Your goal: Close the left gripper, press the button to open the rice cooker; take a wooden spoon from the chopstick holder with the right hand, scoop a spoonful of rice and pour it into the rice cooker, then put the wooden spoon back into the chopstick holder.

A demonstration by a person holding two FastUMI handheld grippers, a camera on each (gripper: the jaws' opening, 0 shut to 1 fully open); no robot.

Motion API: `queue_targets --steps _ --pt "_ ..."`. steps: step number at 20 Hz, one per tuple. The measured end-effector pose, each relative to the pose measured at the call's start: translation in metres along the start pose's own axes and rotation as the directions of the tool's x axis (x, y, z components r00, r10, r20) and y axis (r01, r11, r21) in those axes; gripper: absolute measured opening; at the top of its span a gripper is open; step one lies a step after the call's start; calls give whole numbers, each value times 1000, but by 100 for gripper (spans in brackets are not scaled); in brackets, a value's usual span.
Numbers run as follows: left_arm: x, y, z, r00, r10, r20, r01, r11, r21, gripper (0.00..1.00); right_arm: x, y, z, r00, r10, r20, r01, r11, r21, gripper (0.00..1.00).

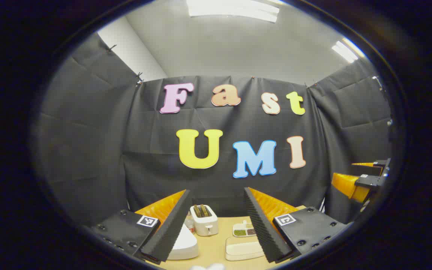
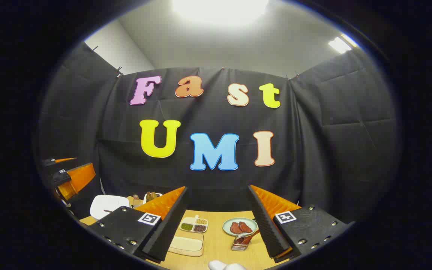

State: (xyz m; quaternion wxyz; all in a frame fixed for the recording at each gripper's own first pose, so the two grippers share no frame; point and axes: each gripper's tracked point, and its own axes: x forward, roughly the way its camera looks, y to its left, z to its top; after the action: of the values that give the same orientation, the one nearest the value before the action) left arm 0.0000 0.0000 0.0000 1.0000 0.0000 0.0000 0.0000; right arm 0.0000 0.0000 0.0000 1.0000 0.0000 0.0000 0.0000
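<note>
Two hand-held grippers, left [image 1: 216, 221] and right [image 2: 218, 221], are being held level, jaws apart. A white rice cooker [image 1: 184, 243] is being shown by the left gripper view; a metal chopstick holder [image 2: 240, 242] with wooden spoon [image 2: 249, 236] by the right gripper view, on the wooden counter [image 2: 219, 247].

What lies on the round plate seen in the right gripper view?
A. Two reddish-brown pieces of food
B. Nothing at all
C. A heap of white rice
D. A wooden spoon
A: the round plate on the table carries two reddish-brown pieces side by side, just ahead of the open right gripper.
</note>
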Motion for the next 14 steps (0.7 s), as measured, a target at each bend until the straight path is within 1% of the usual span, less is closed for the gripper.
queue_targets --steps 3,6,9,14 --pt "1 6 0 1000 22 1 -22 1000 20 96 -1 -3 -2 1000 -3 -17 3 1000 26 95" --pt "-1 4 -6 1000 26 -12 -25 999 26 97 1 -9 0 1000 -23 -13 23 999 35 95" --pt "4 5 -12 999 27 -29 -26 999 29 97 3 -12 -1 999 -39 -14 39 999 26 95" --pt "10 2 -18 999 26 -44 -25 999 20 96 4 -12 -1 999 -42 -12 42 999 8 95"
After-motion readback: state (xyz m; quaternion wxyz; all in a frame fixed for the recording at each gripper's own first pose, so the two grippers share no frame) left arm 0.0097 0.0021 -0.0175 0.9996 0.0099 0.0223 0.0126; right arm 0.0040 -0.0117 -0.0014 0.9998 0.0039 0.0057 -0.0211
